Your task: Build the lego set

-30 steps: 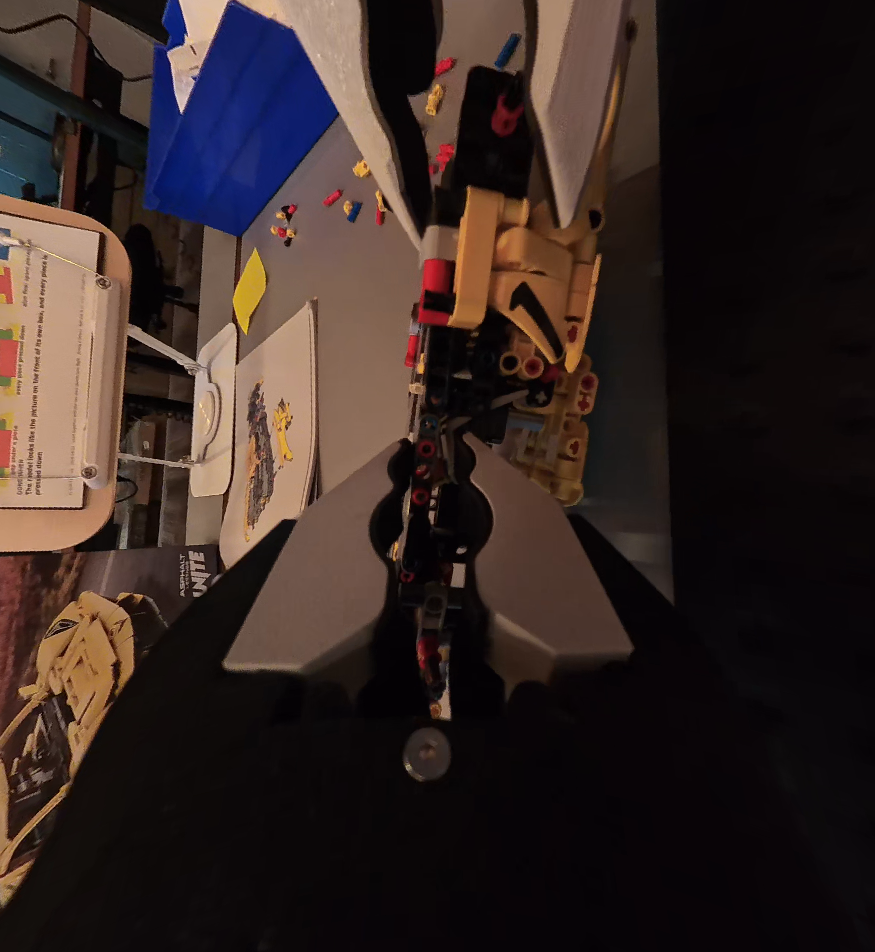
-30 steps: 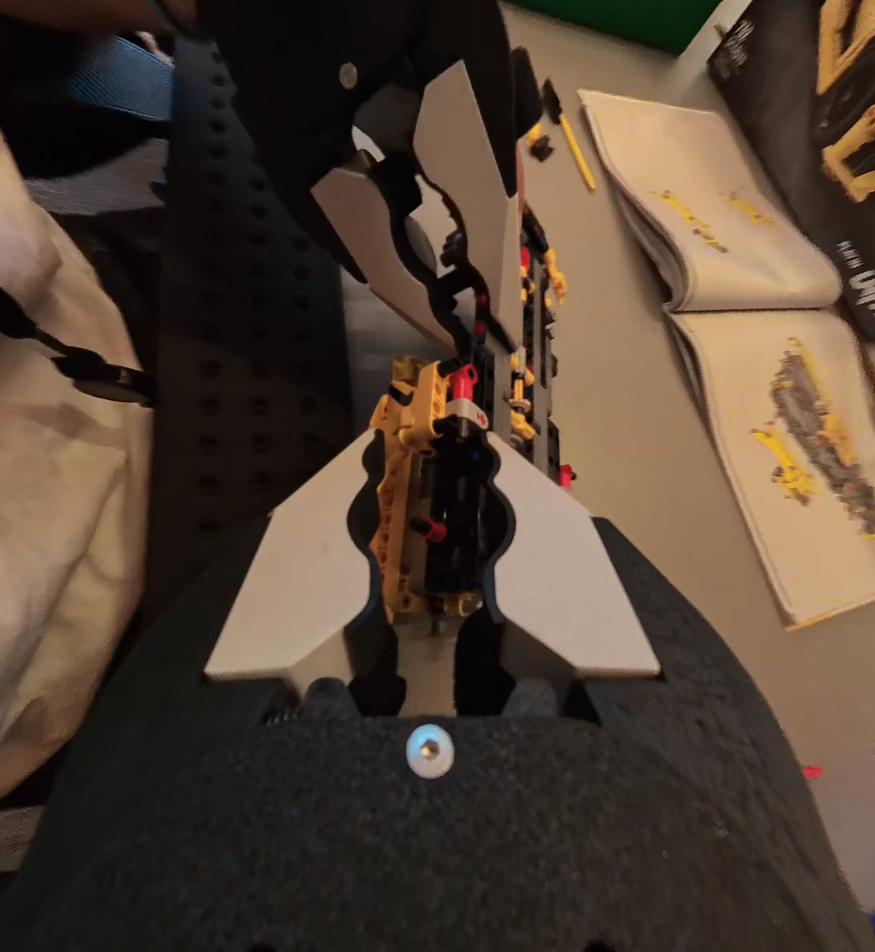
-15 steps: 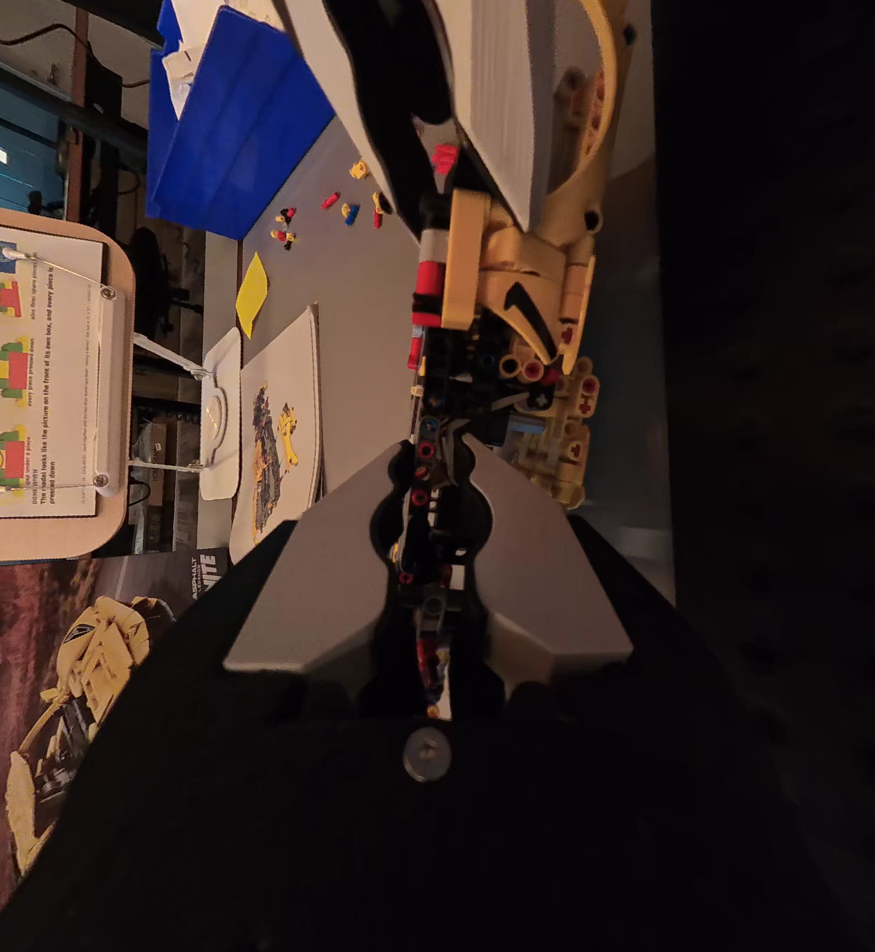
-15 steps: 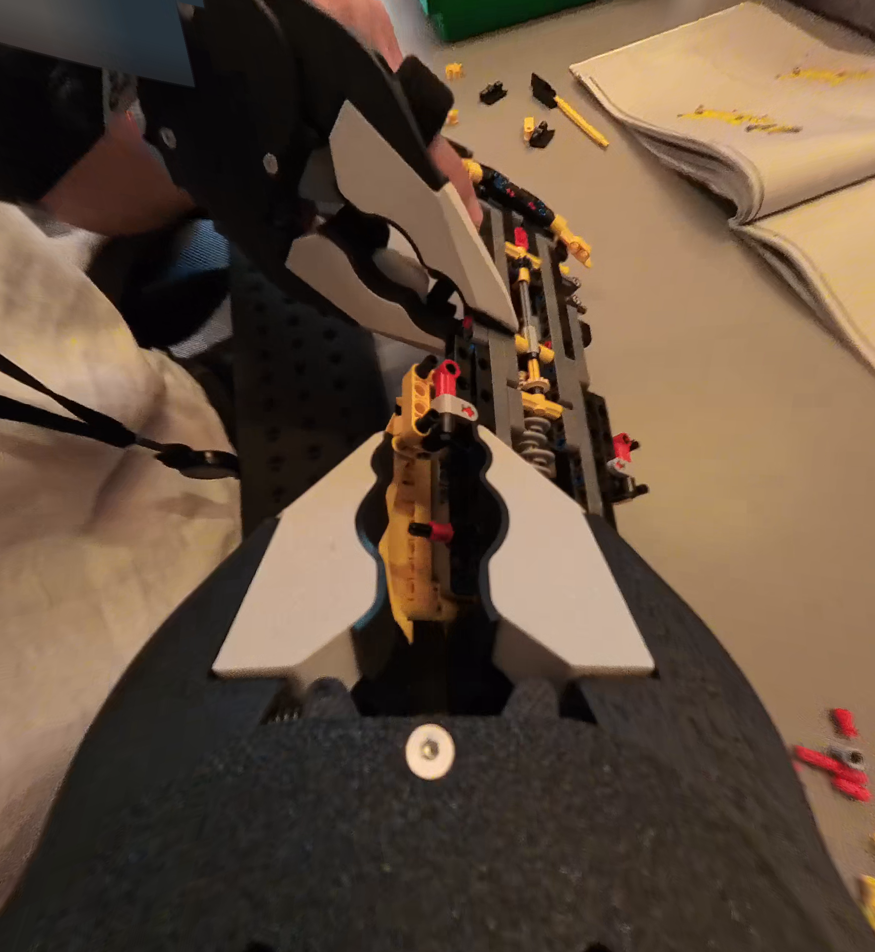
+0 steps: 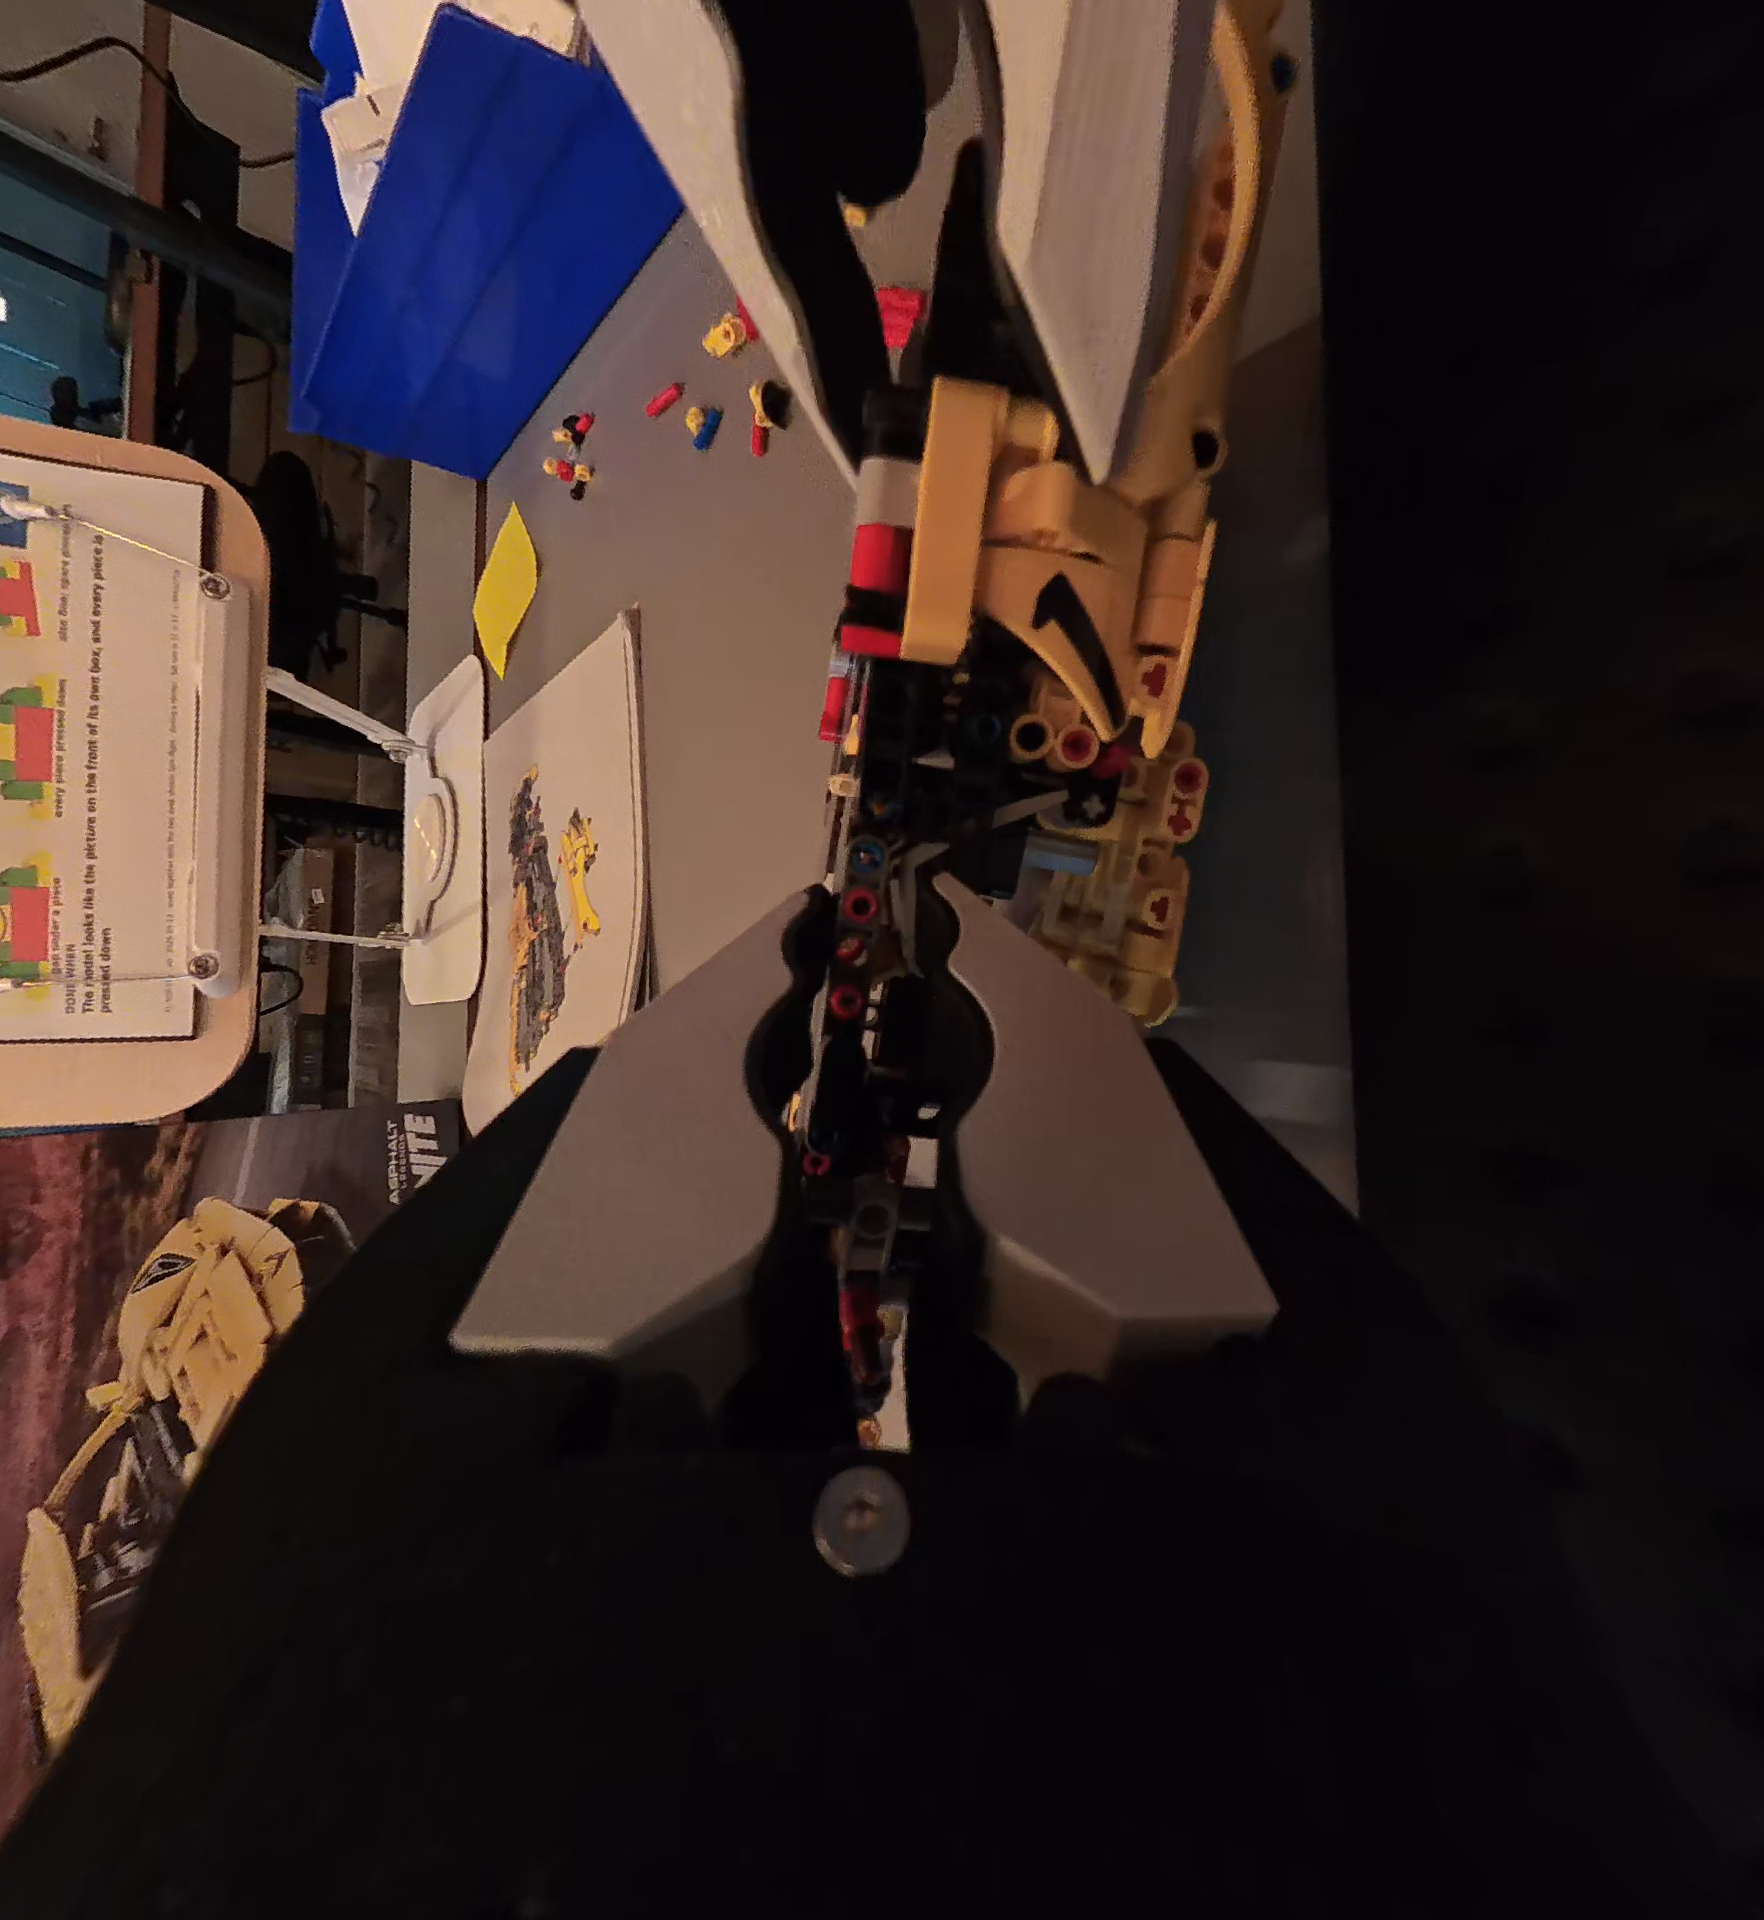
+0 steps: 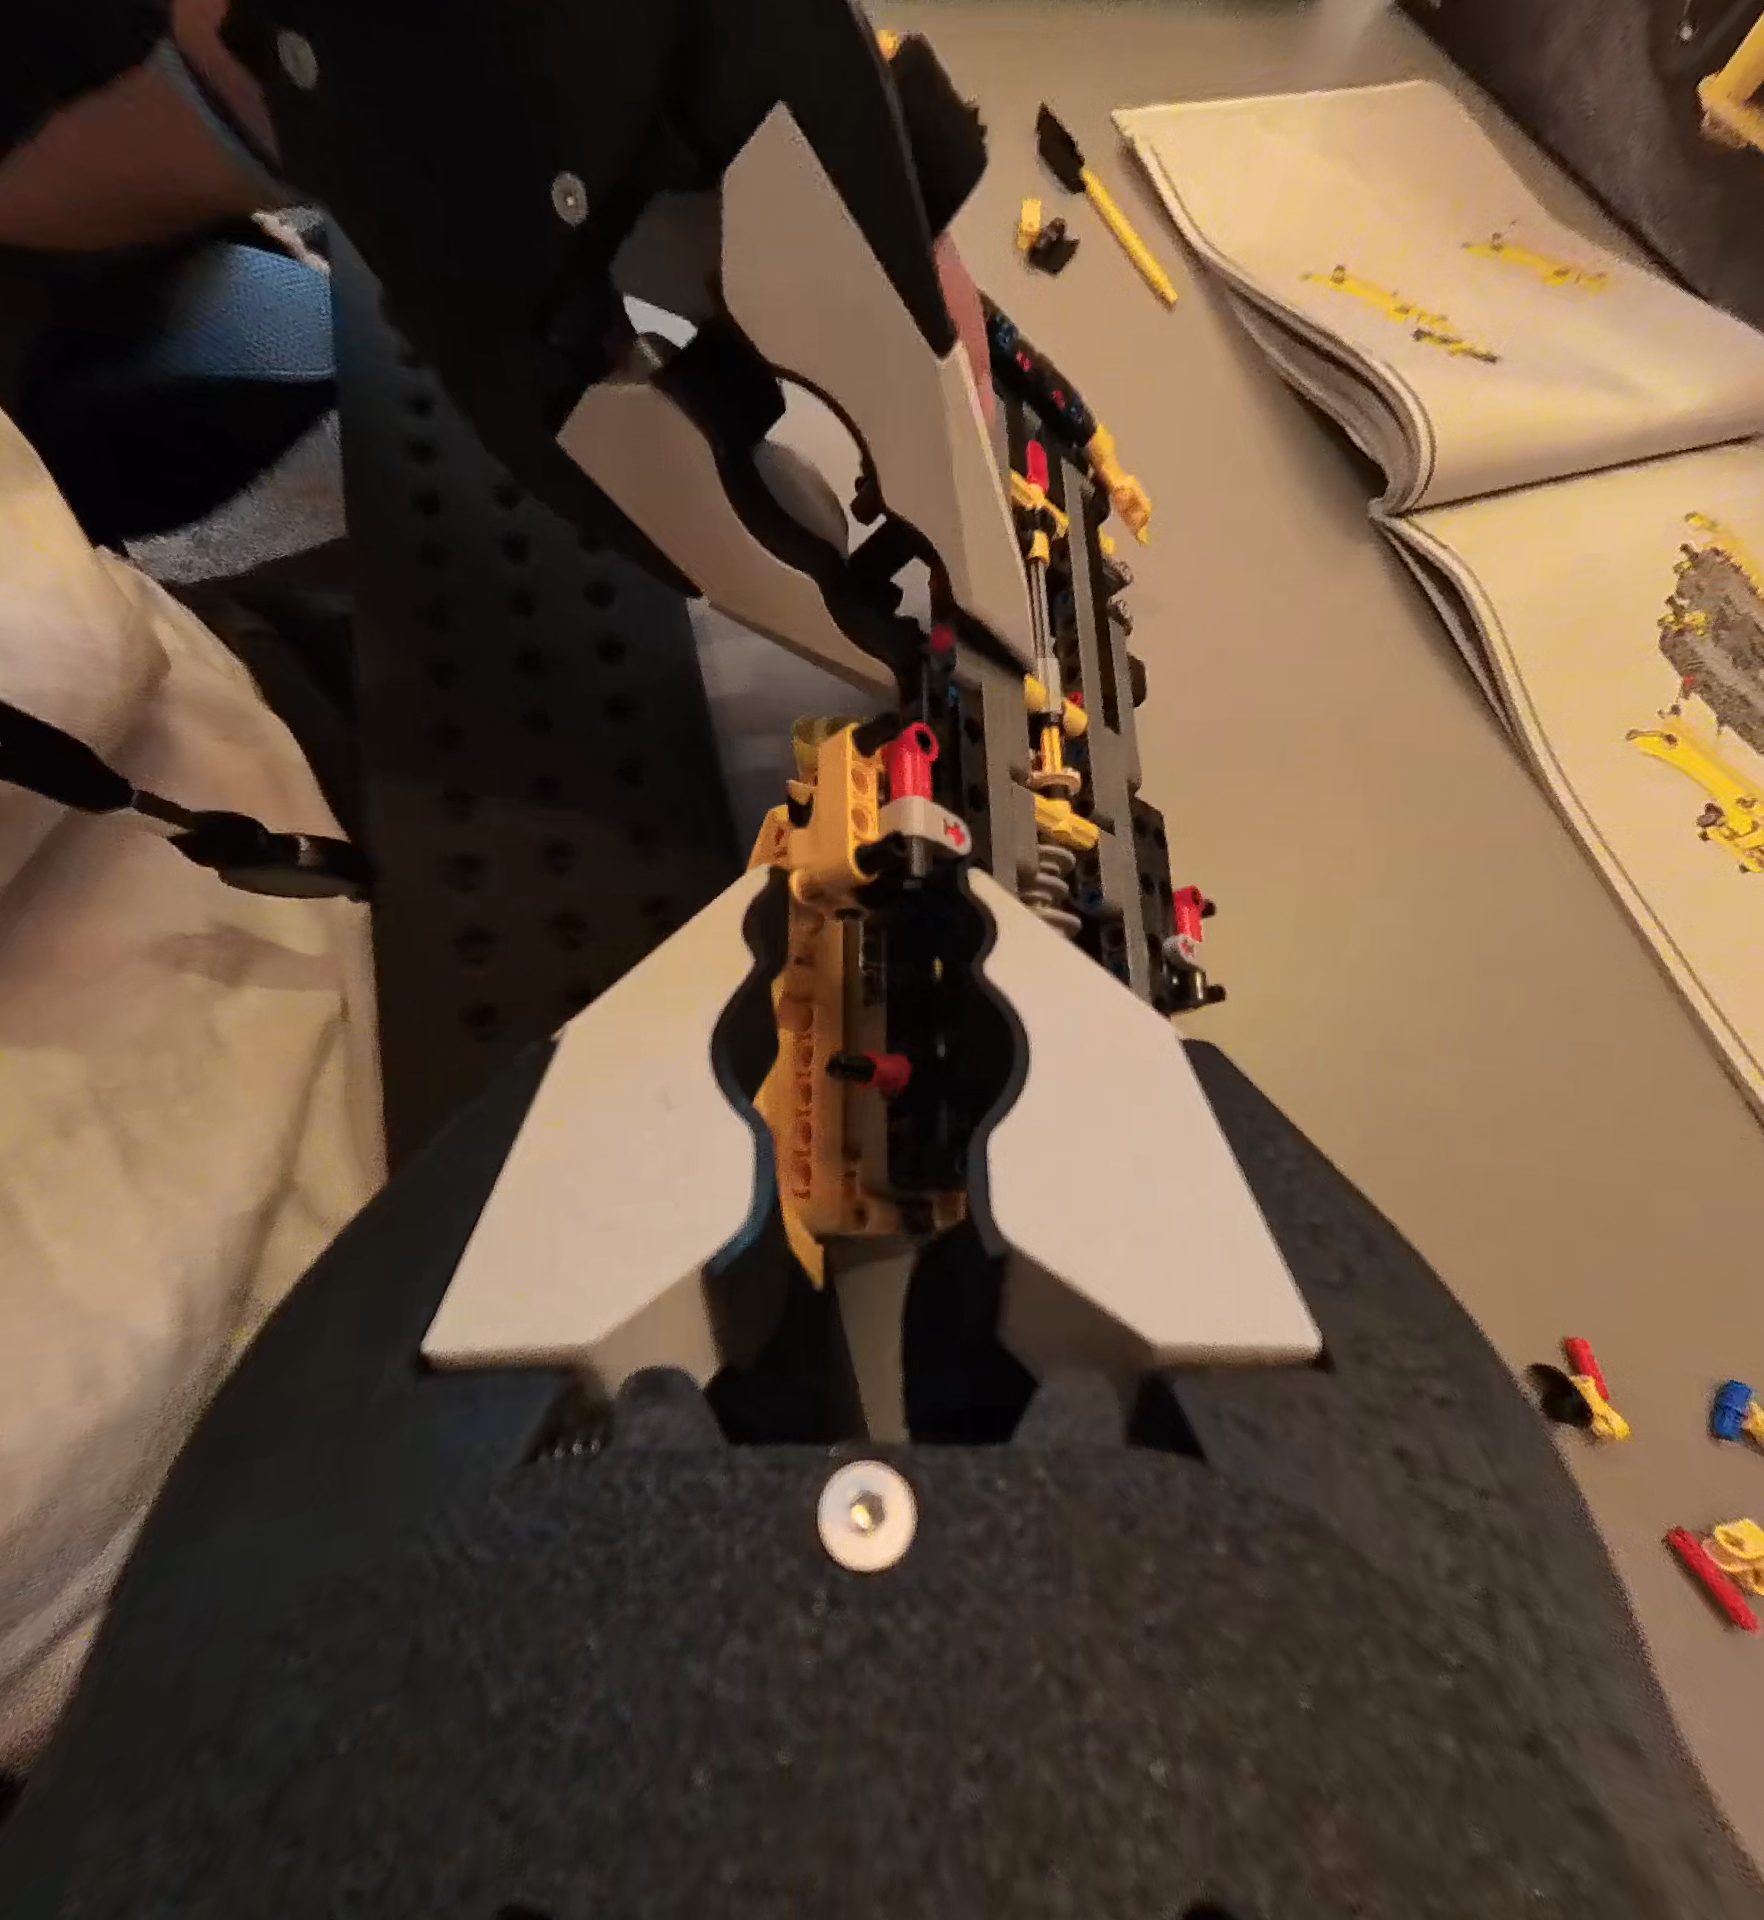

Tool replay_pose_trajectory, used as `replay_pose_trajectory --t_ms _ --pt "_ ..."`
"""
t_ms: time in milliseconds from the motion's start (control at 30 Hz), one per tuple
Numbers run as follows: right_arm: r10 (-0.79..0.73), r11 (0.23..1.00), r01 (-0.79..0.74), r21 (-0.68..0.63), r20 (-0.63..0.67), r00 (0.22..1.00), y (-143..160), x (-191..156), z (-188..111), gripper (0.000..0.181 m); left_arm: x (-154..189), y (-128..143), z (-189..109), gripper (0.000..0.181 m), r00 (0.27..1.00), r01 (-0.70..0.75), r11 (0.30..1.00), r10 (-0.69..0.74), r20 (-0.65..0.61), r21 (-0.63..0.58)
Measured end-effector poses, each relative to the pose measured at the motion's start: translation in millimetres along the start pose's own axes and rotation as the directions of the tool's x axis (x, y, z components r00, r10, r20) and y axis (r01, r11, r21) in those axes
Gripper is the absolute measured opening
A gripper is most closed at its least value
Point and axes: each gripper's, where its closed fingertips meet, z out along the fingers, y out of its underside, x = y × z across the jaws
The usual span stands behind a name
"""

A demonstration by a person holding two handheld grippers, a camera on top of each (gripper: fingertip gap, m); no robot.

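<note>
The lego model (image 5: 1013, 582) is a long black chassis with yellow body panels and red pins, held over the grey table. My left gripper (image 5: 873, 894) is shut on the black chassis end. My right gripper (image 6: 867, 883) is shut on the yellow and black end (image 6: 826, 1039). In the left wrist view the right gripper's fingers (image 5: 1086, 208) clamp the far end at the top. In the right wrist view the left gripper (image 6: 919, 665) grips the chassis (image 6: 1075, 748) from the upper left. Part of the model is hidden between the jaws.
An open instruction booklet (image 6: 1480, 312) lies on the table (image 6: 1325, 727) at the right, beside the set's box (image 5: 130, 1351). Loose pieces (image 6: 1740, 1423) lie at the right. A blue bin (image 5: 462, 249), more loose pieces (image 5: 691, 416) and a sign board on a stand (image 5: 57, 748) show in the left wrist view. The left gripper's tips are roughly 7 cm from the right gripper's.
Both grippers have kept their hold on the model. The right gripper looms larger and closer in the left wrist view, and the model has swung a little over the table.
</note>
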Motion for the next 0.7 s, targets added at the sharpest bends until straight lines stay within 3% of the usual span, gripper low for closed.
replay_pose_trajectory --t_ms 233,400,467,567,667,700 --pt "0.247 0.966 -0.254 0.049 0.122 0.961 0 2 0 0.028 0 0 1 0.014 1.000 -0.011 1.000 0.012 0.028 -0.019" --pt "0.219 0.973 -0.227 0.041 0.139 0.966 -3 -1 -4 0.031 0 -1 1 0.015 1.000 -0.011 1.000 0.011 0.018 -0.006" --pt "0.331 0.932 -0.355 0.074 0.229 0.915 -15 2 -12 0.050 0 -1 1 0.015 1.000 -0.016 1.000 0.016 0.024 -0.012" --pt "0.463 0.882 -0.471 -0.032 0.250 0.850 -1 12 -6 0.070 1 -1 1 0.015 0.999 -0.020 1.000 0.020 0.026 -0.012" --pt "0.481 0.875 -0.475 -0.093 0.283 0.830 4 3 4 0.066 1 -3 1 0.014 0.999 -0.022 1.000 0.023 0.027 -0.012" --pt "0.465 0.885 -0.453 -0.109 0.255 0.848 8 5 6 0.053 1 -3 1 0.015 0.999 -0.024 1.000 0.025 0.027 -0.010"
